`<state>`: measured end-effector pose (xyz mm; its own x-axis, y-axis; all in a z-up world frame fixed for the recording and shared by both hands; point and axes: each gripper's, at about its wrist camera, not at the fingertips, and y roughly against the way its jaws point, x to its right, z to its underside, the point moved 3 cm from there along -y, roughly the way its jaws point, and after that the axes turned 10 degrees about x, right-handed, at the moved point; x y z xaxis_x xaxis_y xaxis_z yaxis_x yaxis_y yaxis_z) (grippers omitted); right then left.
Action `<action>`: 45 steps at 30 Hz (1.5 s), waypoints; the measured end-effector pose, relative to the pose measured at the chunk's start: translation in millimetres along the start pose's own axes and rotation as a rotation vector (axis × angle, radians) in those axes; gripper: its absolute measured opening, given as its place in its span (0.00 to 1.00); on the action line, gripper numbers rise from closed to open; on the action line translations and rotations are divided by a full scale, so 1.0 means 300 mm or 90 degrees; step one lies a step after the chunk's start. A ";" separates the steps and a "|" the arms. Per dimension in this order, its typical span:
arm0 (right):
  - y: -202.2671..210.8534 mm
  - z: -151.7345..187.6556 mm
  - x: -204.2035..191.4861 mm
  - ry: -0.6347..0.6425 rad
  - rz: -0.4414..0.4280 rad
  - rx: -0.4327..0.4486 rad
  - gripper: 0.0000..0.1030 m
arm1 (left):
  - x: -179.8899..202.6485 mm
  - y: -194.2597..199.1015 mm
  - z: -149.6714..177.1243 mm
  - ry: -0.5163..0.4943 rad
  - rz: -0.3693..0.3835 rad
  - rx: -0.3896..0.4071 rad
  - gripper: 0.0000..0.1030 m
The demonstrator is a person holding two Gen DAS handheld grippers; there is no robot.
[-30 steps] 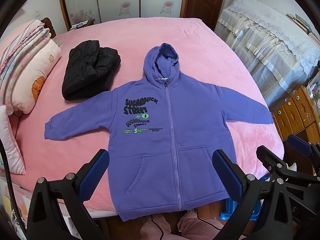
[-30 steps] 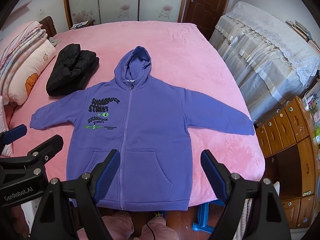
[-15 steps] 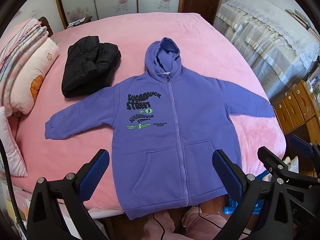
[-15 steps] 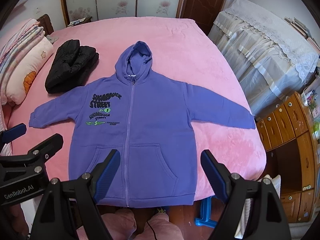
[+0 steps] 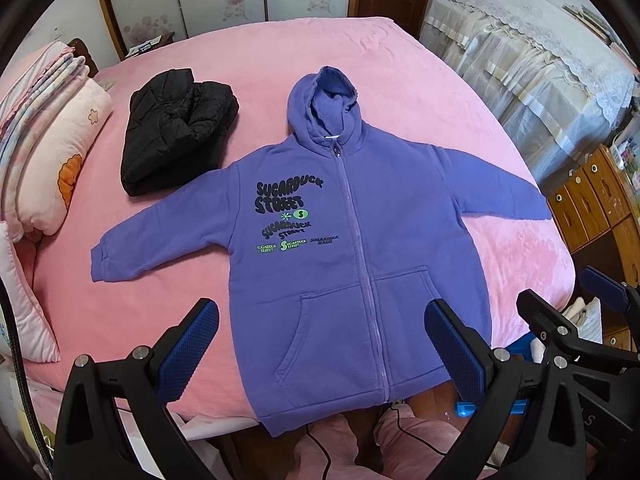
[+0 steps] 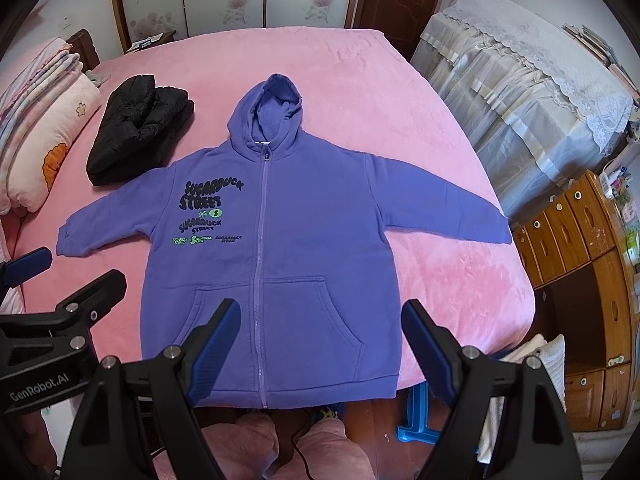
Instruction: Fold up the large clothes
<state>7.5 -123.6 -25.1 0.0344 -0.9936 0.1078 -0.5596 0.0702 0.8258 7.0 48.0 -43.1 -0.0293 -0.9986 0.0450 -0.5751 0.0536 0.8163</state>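
My left gripper (image 5: 320, 344) hung with jaws spread wide, nothing in them, and my right gripper (image 6: 320, 344) was just as wide and empty, both poised above the hem. Below them lay the purple hoodie (image 5: 360, 248), flat and face up on the pink bed (image 5: 400, 72), zipped, sleeves out to both sides, hood pointing away. Beside its far sleeve sat a folded black jacket (image 5: 176, 128).

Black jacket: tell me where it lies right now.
In both wrist views the black jacket lies folded on the pink bed, upper left, between the pillows and the purple hoodie, just above the hoodie's left-hand sleeve.
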 end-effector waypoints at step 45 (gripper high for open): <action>-0.219 -0.214 0.729 -0.200 -0.042 0.102 0.81 | 0.649 -0.075 -0.440 -0.108 0.014 0.138 0.99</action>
<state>104.9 -339.7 -20.4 -0.1678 -0.9760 -0.1385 -0.6878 0.0153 0.7257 122.2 -147.2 23.4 -0.1696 -0.9842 -0.0510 -0.7336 0.0916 0.6733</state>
